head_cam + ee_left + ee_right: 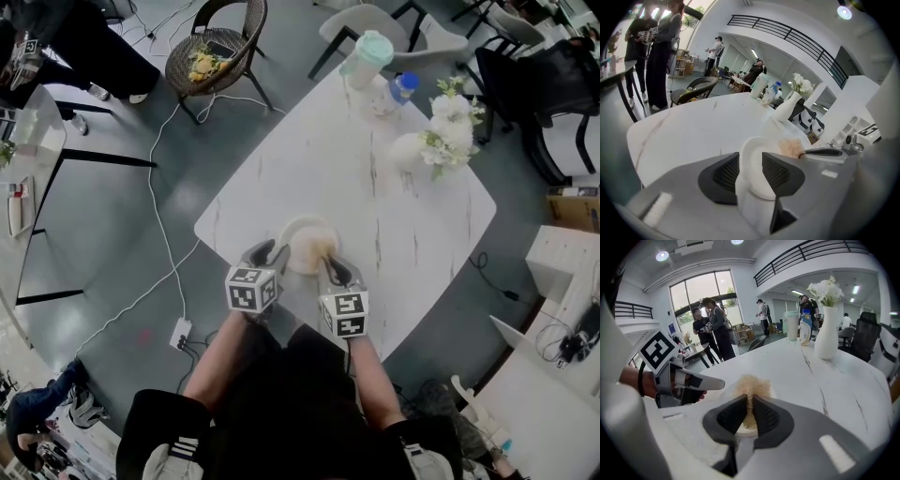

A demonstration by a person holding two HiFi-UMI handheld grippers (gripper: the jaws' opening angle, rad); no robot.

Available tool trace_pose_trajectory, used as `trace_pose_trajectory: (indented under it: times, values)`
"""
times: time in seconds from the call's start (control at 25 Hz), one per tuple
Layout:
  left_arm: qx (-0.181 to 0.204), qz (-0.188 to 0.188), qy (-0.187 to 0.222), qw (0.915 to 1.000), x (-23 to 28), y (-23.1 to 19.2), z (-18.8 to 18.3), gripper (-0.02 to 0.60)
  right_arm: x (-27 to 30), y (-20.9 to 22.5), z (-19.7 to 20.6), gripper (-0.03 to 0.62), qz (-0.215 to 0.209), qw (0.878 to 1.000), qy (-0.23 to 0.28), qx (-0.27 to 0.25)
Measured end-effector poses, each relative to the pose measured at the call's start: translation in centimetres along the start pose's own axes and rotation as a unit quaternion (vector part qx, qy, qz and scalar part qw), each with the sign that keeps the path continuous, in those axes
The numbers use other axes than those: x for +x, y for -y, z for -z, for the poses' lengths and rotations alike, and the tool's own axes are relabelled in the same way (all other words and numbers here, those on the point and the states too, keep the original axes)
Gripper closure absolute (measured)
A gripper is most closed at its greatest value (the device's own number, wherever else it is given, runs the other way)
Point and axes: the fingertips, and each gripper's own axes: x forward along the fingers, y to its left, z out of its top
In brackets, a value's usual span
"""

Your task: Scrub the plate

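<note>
- Plate [302,236] at the table's [375,178] 6 o'clock edge; left gripper [751,171] fingers gape round its 8 o'clock rim, not pressing, likely to steady it;
- right gripper [749,414] fingers pinch a tan scrubber [751,386] onto it.

Ribbed paper plate [294,234], fuzzy fibrous scrubber [751,388], glossy marbled table [375,178].

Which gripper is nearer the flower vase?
Right. The right gripper is at the plate edge facing the vase; the left gripper is at the opposite edge, farther off.
</note>
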Motion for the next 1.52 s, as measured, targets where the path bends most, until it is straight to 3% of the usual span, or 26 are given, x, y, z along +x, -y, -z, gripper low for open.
trace_pose_trajectory:
  times: [0.24,0.6,1.12,1.52]
  values:
    - [0.043,0.001,0.024,0.9988,-2.6,0.9,-1.9,0.422,-1.7,-0.6,-2.3,0.553,0.017,0.999,0.032,-0.005]
    - [0.112,0.004,0.080,0.9905,-7.5,2.5,-6.5,0.508,-5.4,-2.0,-6.7,0.553,0.050,0.994,0.093,-0.017]
    - [0.175,0.016,0.170,0.9697,-16.4,4.5,-10.9,0.574,-13.1,-6.1,-13.0,0.553,0.100,0.973,0.203,-0.038]
    - [0.224,0.040,0.214,0.9499,-23.3,6.3,-12.0,0.575,-19.4,-8.8,-13.4,0.553,0.149,0.953,0.259,-0.037]
